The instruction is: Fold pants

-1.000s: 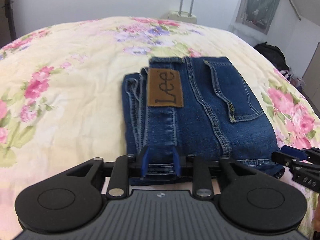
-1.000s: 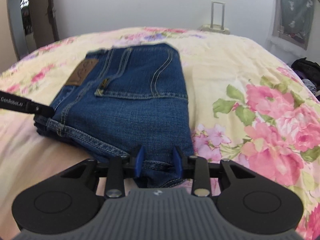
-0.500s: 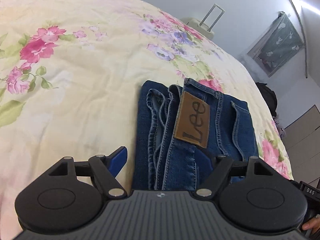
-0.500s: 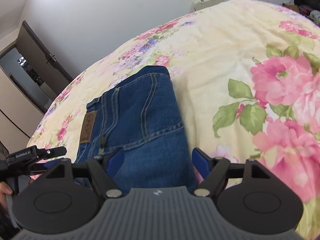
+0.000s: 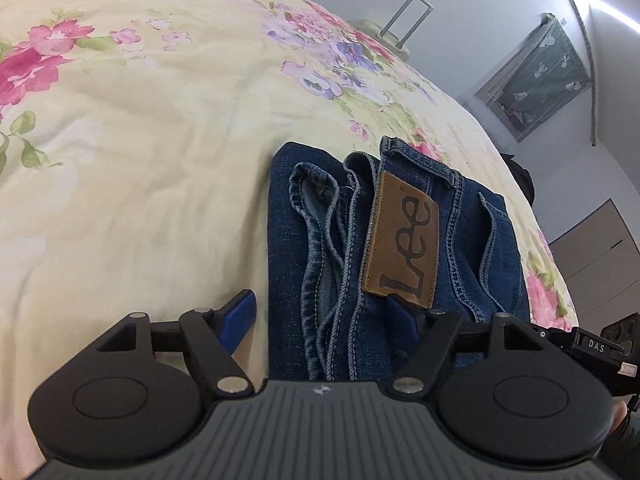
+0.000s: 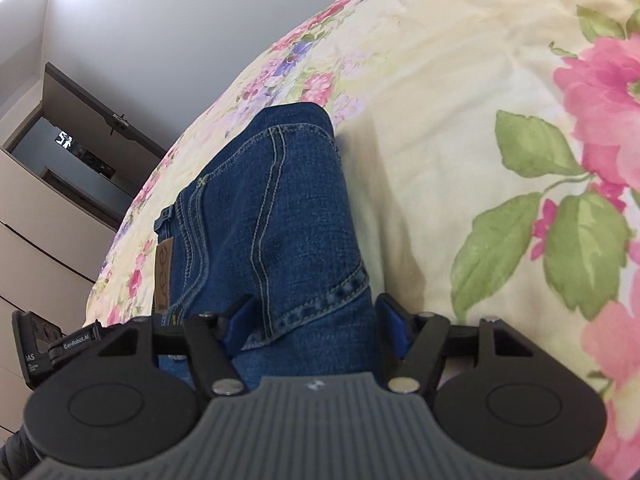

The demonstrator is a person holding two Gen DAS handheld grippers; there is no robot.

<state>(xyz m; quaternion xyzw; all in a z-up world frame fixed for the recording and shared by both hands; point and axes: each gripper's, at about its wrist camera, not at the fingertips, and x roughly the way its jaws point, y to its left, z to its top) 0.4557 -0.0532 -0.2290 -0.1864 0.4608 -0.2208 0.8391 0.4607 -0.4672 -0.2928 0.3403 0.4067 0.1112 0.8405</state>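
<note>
Dark blue jeans (image 5: 400,240) folded into a compact stack, lying flat on a floral bedspread (image 5: 140,160); brown leather Lee patch (image 5: 400,244) on top by the waistband, back pocket stitching facing up, hems and layered edges bunched along one side

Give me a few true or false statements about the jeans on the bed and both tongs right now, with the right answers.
1. The jeans lie folded on a floral bedspread. True.
2. The brown leather patch reads Levi's. False: it reads Lee.
3. The left tongs are clamped shut on bare bedding. False: their jaws stand apart, closing, with denim between them.
4. The right tongs straddle the jeans' near end. True.
5. A suitcase stands beyond the bed. True.
</note>
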